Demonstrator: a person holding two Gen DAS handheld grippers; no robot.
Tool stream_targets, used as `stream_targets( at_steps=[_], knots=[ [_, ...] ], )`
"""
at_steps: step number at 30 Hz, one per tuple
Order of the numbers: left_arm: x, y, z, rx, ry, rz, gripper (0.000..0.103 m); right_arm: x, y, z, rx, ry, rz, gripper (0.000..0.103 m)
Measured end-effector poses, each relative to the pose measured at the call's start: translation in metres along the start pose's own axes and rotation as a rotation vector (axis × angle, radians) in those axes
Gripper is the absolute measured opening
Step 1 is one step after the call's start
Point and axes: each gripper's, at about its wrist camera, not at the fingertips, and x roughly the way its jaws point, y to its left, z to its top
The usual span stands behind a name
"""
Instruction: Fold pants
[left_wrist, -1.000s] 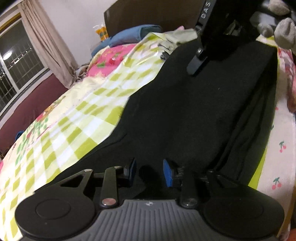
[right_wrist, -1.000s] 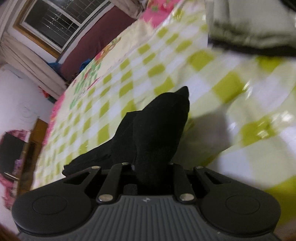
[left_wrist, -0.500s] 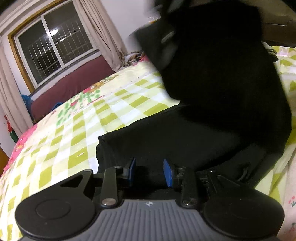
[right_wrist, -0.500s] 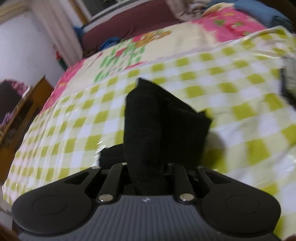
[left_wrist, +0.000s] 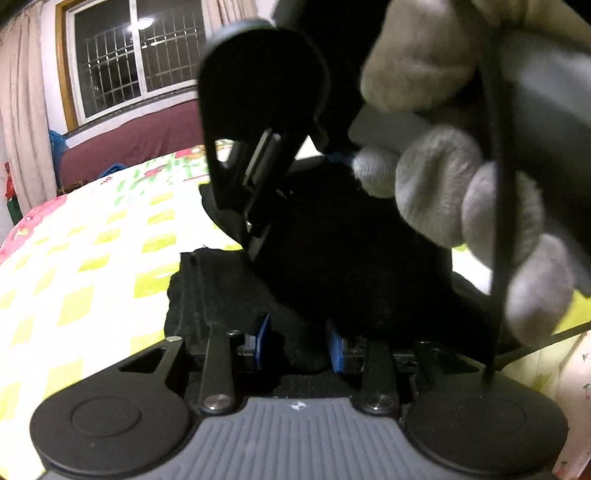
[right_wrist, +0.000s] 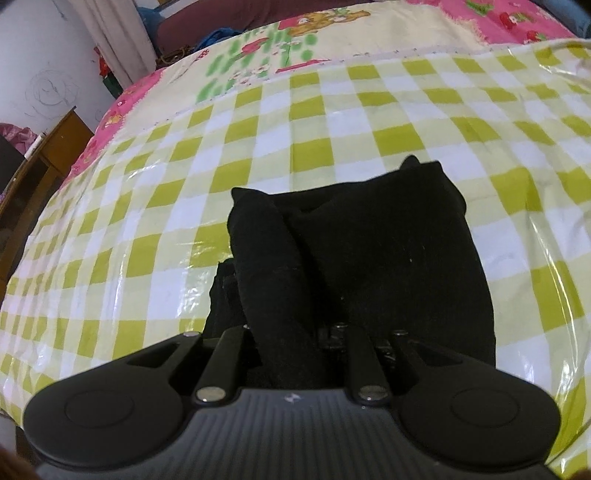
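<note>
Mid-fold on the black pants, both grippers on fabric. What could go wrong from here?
1. The right gripper pinches only a bunched ridge of the pants; the loose layer could slip out and undo the fold.
2. The gloved hand and its tool hang close above the left gripper; they might collide.
3. The checked cover looks glossy, so the pants may slide rather than crease.

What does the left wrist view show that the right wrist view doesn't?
Only the left wrist view: the window, a gloved hand and the right gripper from outside, with pants cloth under it. Only the right wrist view: a wooden desk and the pink sheet. Both: black pants on the checked cover, pinched in that view's own fingers.
</note>
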Motion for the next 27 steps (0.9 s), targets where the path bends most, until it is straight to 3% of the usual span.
stream_targets(
  at_steps=[4,8,11,14,17,21,24,27],
  knots=[
    [-0.001,-0.004,0.000,0.007,-0.018,0.030,0.048,-0.005,-0.001,0.002,0.052,0.005,0.020,0.017],
    [-0.007,-0.010,-0.005,-0.002,0.004,0.012,0.048,-0.003,0.001,0.009,0.108,0.029,0.017,0.020],
    [-0.027,-0.009,-0.006,-0.010,-0.053,0.057,0.048,0.003,0.003,0.010,0.119,0.046,0.014,0.020],
    [-0.059,-0.004,-0.012,-0.040,-0.101,0.088,0.056,0.004,0.007,0.011,0.120,0.059,0.022,0.024],
    [-0.082,-0.003,-0.016,-0.075,-0.114,0.091,0.058,0.002,0.013,0.012,0.139,0.073,0.080,0.043],
    [-0.096,-0.010,-0.016,-0.039,-0.111,0.108,0.059,-0.007,0.022,0.017,0.146,0.066,0.259,0.044],
    [-0.106,-0.019,-0.017,-0.027,-0.122,0.117,0.062,-0.026,0.021,0.019,0.099,0.002,0.276,0.044],
    [-0.113,-0.020,-0.017,-0.057,-0.115,0.063,0.071,-0.046,0.006,0.014,0.035,-0.054,0.255,0.044]
  ],
)
